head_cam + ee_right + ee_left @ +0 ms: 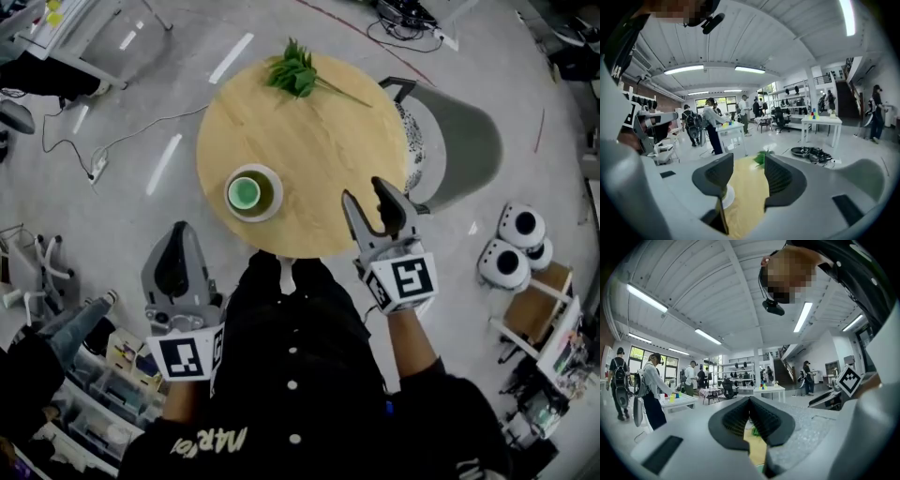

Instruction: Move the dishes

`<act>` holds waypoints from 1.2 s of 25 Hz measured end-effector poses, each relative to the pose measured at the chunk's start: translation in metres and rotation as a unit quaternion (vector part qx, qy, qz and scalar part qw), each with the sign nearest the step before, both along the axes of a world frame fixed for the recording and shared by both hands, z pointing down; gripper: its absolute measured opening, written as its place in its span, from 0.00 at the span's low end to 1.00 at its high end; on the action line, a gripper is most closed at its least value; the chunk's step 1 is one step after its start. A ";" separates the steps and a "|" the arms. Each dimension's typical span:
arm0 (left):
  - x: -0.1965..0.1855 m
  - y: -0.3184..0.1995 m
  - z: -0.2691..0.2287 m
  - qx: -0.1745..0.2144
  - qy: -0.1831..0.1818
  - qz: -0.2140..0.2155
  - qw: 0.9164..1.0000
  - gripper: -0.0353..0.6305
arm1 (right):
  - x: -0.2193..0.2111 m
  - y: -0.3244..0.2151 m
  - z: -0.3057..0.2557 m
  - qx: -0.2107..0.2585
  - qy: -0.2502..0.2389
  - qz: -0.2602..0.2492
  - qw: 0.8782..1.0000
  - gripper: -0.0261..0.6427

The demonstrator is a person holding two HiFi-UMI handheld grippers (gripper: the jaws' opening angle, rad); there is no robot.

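Note:
A white plate [275, 202] holding a green cup [244, 193] sits near the front left edge of the round wooden table [309, 150]. My right gripper [366, 193] hovers over the table's front right edge, open, with nothing between its jaws. In the right gripper view, the right gripper [747, 161] faces along the tabletop [745, 201], and the plate [728, 195] peeks out beside the left jaw. My left gripper [180, 231] is shut and empty, off the table's front left edge. In the left gripper view the left gripper [750, 402] hides most of the table.
A leafy green sprig [295, 71] lies at the table's far edge. A grey chair [461, 141] stands close at the table's right. Cables [89, 155] run over the floor at left. White round devices [514, 246] and a crate stand at right. People work at distant tables.

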State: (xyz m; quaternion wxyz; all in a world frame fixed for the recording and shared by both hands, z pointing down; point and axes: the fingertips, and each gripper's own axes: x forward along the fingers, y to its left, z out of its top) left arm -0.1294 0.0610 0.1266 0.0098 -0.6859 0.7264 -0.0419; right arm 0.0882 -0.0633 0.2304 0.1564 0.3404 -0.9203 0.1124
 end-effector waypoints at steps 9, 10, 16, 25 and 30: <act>-0.010 0.020 0.049 -0.024 -0.001 -0.022 0.999 0.06 | -0.115 0.033 0.110 -0.106 0.045 -0.110 0.987 0.32; -0.012 0.023 0.055 -0.027 0.001 -0.024 0.999 0.06 | -0.125 0.037 0.121 -0.114 0.048 -0.117 0.985 0.31; -0.027 0.042 0.089 -0.051 0.019 -0.038 0.998 0.06 | -0.171 0.063 0.180 -0.165 0.086 -0.150 0.971 0.28; -0.033 0.031 0.148 -0.081 -0.005 0.012 0.997 0.06 | -0.193 0.067 0.206 -0.164 0.066 -0.192 0.965 0.28; -0.032 0.027 0.209 -0.118 -0.060 0.092 0.987 0.06 | -0.194 0.066 0.215 -0.134 0.051 -0.238 0.961 0.28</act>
